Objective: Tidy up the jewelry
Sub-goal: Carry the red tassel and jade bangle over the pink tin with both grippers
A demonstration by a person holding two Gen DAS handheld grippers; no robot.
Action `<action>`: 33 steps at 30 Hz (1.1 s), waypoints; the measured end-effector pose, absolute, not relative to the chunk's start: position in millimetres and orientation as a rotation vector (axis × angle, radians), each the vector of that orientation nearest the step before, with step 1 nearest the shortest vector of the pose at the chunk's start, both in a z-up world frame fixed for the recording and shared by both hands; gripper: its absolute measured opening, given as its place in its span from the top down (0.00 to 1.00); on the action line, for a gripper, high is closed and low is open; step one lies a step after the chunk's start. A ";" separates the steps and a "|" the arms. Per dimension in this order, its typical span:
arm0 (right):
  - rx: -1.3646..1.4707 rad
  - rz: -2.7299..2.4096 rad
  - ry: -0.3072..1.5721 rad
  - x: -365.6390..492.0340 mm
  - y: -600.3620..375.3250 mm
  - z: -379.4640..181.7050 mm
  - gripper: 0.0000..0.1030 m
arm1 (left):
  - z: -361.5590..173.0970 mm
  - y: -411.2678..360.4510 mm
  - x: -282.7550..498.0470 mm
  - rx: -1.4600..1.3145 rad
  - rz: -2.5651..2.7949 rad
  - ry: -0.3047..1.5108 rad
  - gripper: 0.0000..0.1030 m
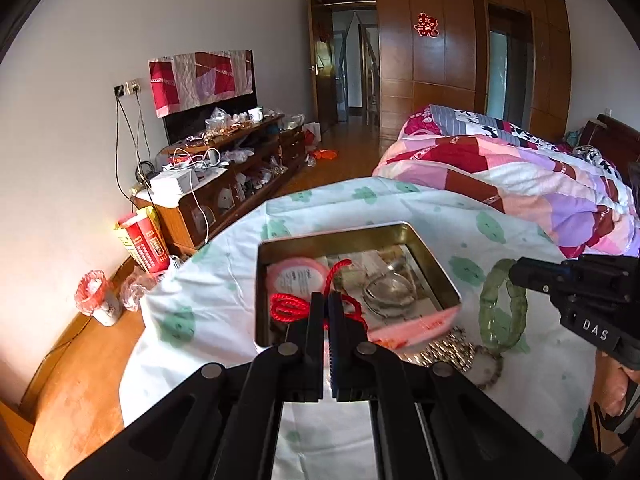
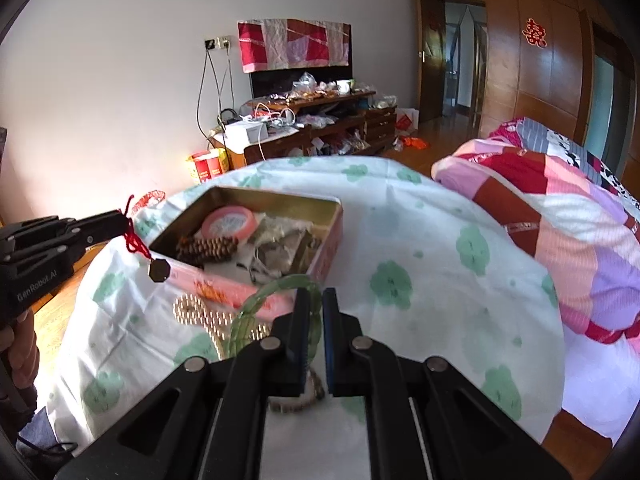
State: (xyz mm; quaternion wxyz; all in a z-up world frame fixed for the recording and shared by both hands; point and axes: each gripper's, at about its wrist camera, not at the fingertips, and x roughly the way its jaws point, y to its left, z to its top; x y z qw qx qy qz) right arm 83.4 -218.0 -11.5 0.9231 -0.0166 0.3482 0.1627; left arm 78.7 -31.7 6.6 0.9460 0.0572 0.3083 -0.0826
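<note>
Left wrist view: the left claw [image 1: 326, 300] was pressed together on a red cord [image 1: 286, 307], pinched just above the open tin [image 1: 436, 264] that stood on the cloth-covered counter [image 1: 440, 208]. In the right wrist view a dark octagonal pendant [image 2: 159, 271] hung from that cord at the tin's near-left corner, so the cord's long axis ran roughly from 12 to 6 o'clock, pendant end down. The right claw [image 2: 314, 304] was pinching a green bangle [image 2: 244, 320], held on edge, its ring rising toward 10 o'clock over a gold mesh piece [image 2: 192, 312] that lay on the cloth at about 9 o'clock from the claw. The step in hand appeared to be lifting both pieces for transfer to the tin. The next move would probably call for carrying each over the rim, lowering the pendant first so that the cord coiled, and then spreading the claws.
</note>
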 end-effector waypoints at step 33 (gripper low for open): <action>-0.100 0.356 0.731 167.6 -167.8 -23.7 0.92 | -16.1 -25.4 163.6 0.177 -0.091 0.698 0.99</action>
